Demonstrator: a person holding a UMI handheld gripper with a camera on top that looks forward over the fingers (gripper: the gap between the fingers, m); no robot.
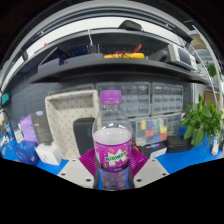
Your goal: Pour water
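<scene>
While the tool (113, 172) grips the bottle (112, 140), a plant (203, 122) stands beyond.

One bottle (112, 145) stands between the two fingers (80, 171) of the single gripper (112, 172), with one purple cap (111, 98) on top and one magenta label (113, 158) round its body. There are two coloured pads (88, 160), one on each finger. Beyond it is one green plant (203, 121), one pale chair (72, 122), and one blue table (185, 158).
</scene>
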